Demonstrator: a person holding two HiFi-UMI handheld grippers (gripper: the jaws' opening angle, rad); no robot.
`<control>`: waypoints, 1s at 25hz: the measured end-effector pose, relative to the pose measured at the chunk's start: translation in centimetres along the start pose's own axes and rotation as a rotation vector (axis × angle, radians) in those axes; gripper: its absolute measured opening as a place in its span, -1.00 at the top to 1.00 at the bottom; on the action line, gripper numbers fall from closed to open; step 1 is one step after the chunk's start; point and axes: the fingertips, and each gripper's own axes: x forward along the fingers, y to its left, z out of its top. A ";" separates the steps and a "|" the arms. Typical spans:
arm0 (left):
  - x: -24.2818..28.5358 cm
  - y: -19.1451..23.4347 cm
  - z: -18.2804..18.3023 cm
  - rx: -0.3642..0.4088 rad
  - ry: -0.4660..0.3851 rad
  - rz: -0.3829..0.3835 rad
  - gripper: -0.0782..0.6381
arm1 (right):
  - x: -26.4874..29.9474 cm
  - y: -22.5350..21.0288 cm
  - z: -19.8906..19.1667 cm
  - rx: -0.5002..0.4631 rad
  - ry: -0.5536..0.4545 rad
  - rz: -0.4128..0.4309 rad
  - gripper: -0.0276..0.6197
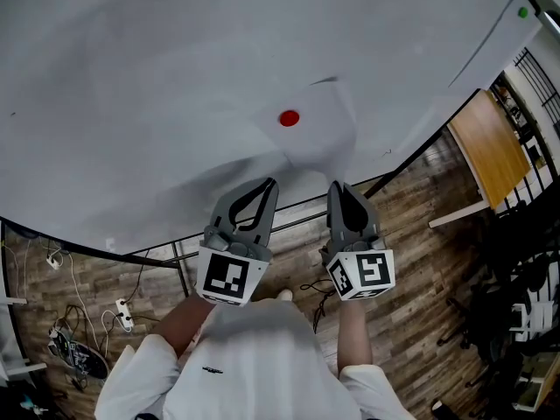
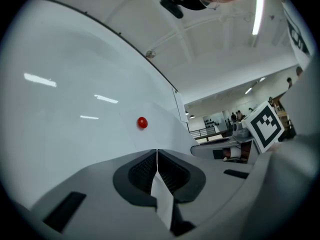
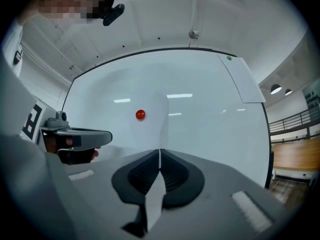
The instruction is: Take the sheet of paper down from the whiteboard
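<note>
A white sheet of paper (image 1: 313, 134) hangs on the whiteboard (image 1: 131, 86) under a round red magnet (image 1: 289, 118). Its lower edge bows off the board toward me. My left gripper (image 1: 269, 182) is shut on the sheet's lower left part, my right gripper (image 1: 336, 185) on its lower right part. In the left gripper view the jaws (image 2: 157, 151) meet with a strip of paper (image 2: 162, 196) pinched between them, below the magnet (image 2: 142, 122). The right gripper view shows the same: shut jaws (image 3: 160, 151), paper (image 3: 152, 204) between them, the magnet (image 3: 140, 114) up left.
A second sheet (image 1: 494, 38) hangs at the board's upper right under a green magnet (image 1: 523, 11). Under the board run its stand bars (image 1: 175, 265), with cables and a power strip (image 1: 122, 311) on the wooden floor. A wooden table (image 1: 490, 147) stands right.
</note>
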 end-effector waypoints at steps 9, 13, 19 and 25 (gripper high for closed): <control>1.5 1.0 3.2 0.153 -0.043 0.052 0.72 | 0.0 0.3 0.4 0.001 -0.009 0.013 0.88; 2.6 0.8 4.6 0.164 -0.069 0.063 0.47 | 0.0 0.2 0.4 -0.001 -0.009 0.016 0.88; 4.3 1.5 5.8 0.177 -0.086 0.138 0.37 | 0.2 -0.4 0.7 -0.005 -0.010 0.018 0.88; 5.3 1.8 6.3 0.186 -0.082 0.203 0.28 | 0.3 -0.8 0.5 -0.005 -0.013 0.037 0.88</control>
